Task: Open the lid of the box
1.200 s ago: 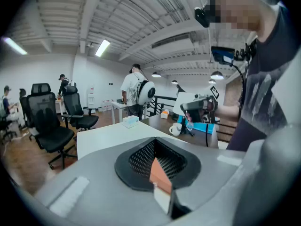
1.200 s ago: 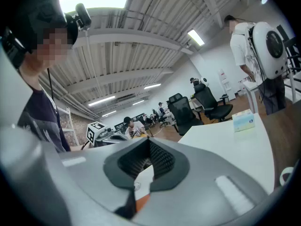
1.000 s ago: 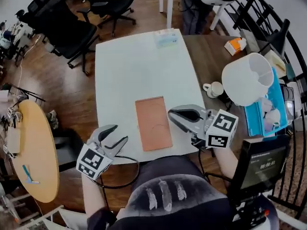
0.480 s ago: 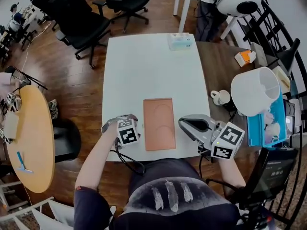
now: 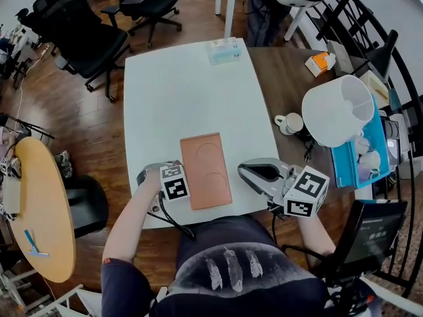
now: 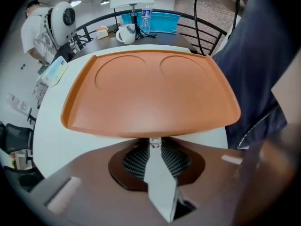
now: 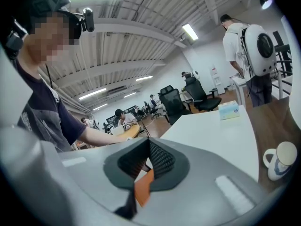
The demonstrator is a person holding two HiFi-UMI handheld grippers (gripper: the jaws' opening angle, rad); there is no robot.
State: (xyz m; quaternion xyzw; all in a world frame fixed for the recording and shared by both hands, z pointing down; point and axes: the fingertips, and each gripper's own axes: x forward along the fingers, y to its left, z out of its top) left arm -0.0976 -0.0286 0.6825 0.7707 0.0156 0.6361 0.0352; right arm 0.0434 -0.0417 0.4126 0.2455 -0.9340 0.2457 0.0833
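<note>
The white desk is smooth and bare under the box, which lies flat near my edge so both arms reach it. The box is a thin rectangle of matte orange plastic with rounded corners, a raised rim, and 2 shallow circles pressed into its lid.

My left claw sits low on the desk at the box's left long side, tips just under the overhanging rim. I judge that this is the place to catch and lift the lid. Its jaws are closing, a narrow gap left, nothing clearly between them.

My right claw rests just right of the box, pressed together and empty, probably ready to steady it.

The dark pads are ribbed mesh for grip.
</note>
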